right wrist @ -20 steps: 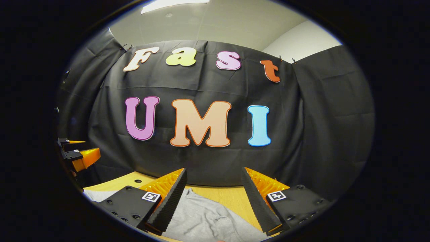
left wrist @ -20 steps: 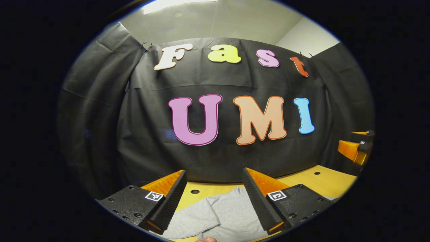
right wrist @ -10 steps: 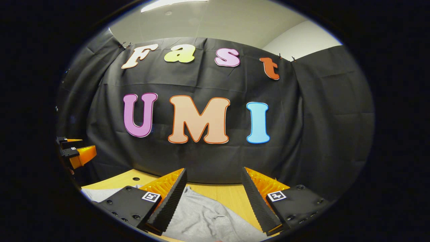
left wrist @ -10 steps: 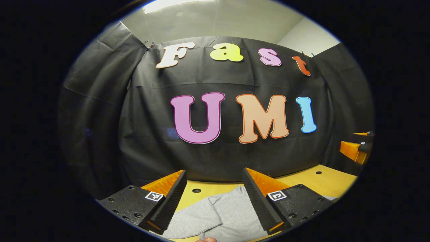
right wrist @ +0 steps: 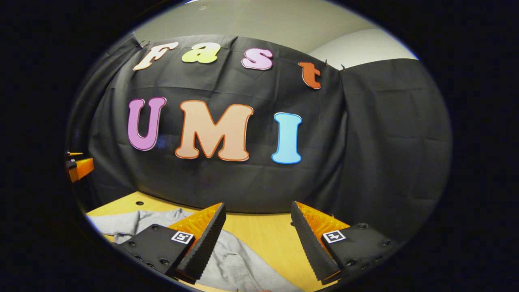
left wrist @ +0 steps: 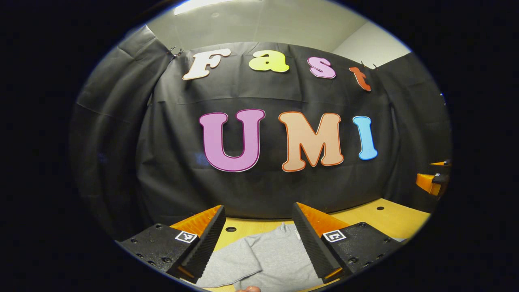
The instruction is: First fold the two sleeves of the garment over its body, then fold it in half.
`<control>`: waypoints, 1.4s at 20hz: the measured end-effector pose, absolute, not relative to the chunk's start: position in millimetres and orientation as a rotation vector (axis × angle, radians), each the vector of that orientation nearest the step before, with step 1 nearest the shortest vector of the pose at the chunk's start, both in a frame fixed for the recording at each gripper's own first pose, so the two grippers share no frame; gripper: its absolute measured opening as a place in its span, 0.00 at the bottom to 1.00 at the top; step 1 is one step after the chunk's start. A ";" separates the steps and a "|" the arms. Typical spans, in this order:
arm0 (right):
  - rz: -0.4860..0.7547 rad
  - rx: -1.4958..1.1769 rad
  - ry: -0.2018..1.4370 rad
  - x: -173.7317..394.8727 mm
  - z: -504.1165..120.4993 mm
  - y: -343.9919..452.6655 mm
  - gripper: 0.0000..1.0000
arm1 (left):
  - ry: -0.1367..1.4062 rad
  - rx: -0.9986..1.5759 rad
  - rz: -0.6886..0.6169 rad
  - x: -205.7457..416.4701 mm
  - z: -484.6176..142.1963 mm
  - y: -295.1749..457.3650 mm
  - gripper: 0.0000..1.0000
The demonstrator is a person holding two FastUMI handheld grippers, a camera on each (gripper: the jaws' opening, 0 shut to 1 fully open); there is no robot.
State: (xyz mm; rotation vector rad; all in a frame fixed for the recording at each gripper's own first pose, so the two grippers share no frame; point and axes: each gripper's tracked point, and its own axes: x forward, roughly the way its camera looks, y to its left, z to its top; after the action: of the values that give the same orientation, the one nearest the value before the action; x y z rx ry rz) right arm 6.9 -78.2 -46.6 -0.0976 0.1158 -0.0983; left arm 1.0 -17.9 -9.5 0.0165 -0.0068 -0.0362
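On the table [left wrist: 389, 219], grey garment [left wrist: 267, 259] lies flat, wrinkled. Left gripper [left wrist: 259, 243]: released, 2 fingers spread wide, nothing between them, above the table; garment sits below the gap, a sleeve under its left finger. Right gripper [right wrist: 259, 243]: also released, fingers apart, above the table; garment [right wrist: 235, 263] lies under its left finger and spreads toward the table's left side, bare table under the right finger. Cannot tell if either gripper touches the fabric.
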 end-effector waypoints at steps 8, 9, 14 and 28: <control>-0.175 -0.122 0.264 -12.6 -102.7 -137.5 1.00 | -0.004 0.040 -0.059 10.7 -10.1 -28.4 0.96; -0.189 -0.124 0.289 -17.1 -113.1 -146.0 1.00 | -0.003 0.041 -0.060 11.9 -10.0 -29.3 0.97; -0.224 -0.169 0.404 -40.1 -157.4 -173.6 1.00 | 0.003 0.036 -0.060 13.0 -13.4 -29.6 0.97; -0.232 -0.172 0.731 -120.4 -269.2 -205.1 1.00 | 0.027 0.031 -0.044 13.6 -25.6 -25.0 0.96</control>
State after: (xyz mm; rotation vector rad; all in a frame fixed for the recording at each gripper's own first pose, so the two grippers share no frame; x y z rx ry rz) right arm -120.4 -205.1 -269.2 -0.1717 0.7314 -0.2316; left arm 13.6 -25.0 -25.6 0.0306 0.0268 -0.0443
